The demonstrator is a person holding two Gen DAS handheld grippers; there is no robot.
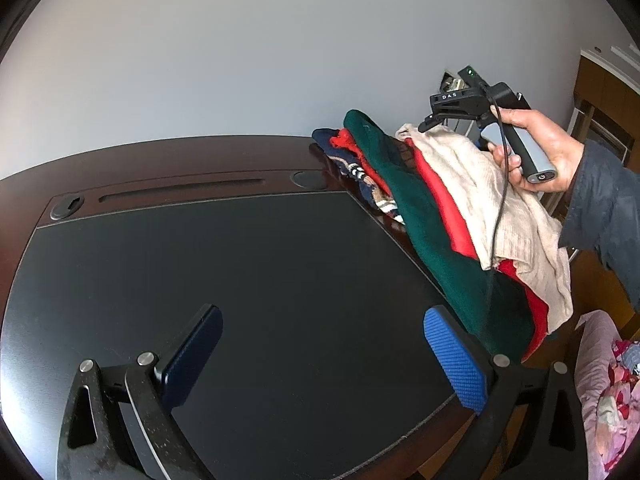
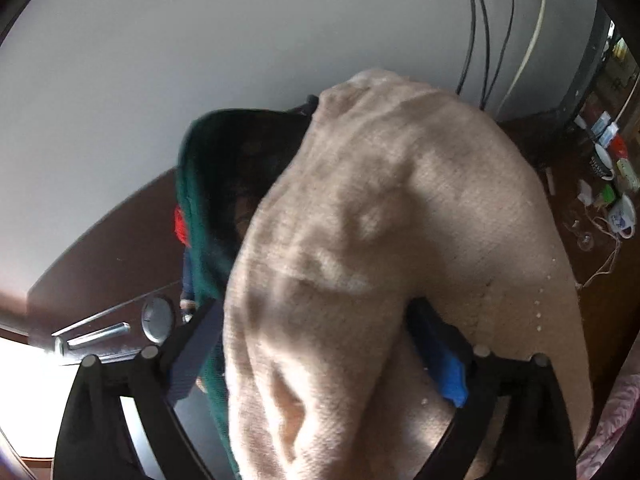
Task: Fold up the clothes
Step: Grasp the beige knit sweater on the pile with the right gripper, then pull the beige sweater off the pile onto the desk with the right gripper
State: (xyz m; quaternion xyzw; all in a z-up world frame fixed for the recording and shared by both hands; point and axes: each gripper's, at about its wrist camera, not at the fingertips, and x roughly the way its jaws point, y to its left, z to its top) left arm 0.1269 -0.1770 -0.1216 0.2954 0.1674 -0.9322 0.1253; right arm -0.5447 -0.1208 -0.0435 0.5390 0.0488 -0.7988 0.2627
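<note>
A heap of clothes (image 1: 460,216) is piled on the bench (image 1: 168,168), ahead and to the right of the left hand-held gripper (image 1: 324,356). A beige knitted sweater (image 2: 380,240) lies on top, soft and fuzzy, rumpled into rounded folds. Under it a red garment (image 1: 448,208) is seen as a smooth strip, then a dark green knit (image 1: 432,248) with a thick rolled edge, and farthest back a navy patterned knit (image 1: 360,168).

The right hand-held gripper (image 2: 320,364) is pointed steeply down onto the heap. Its jaws are spread wide, and the beige sweater is bunched between them and draped over the right blue pad (image 2: 452,376). Whether the pads press on the cloth cannot be told; no grip is seen. It is held in a hand (image 1: 536,148) with a dark sleeve (image 1: 604,216), and a black cable (image 1: 500,208) hangs from it across the sweater.

The left hand-held gripper is held above a dark, matte mat (image 1: 240,280) that covers the bench. Its jaws are spread apart and nothing is between them; its pads (image 1: 456,360) are blue and ribbed.

The bench is glossy dark wood, with a round cap (image 1: 308,179) and a long slot (image 1: 180,191) beyond the mat. Behind it stands a plain pale wall (image 1: 280,40). To the right of the right hand-held gripper, cups (image 2: 622,216) and small clutter are scattered.
</note>
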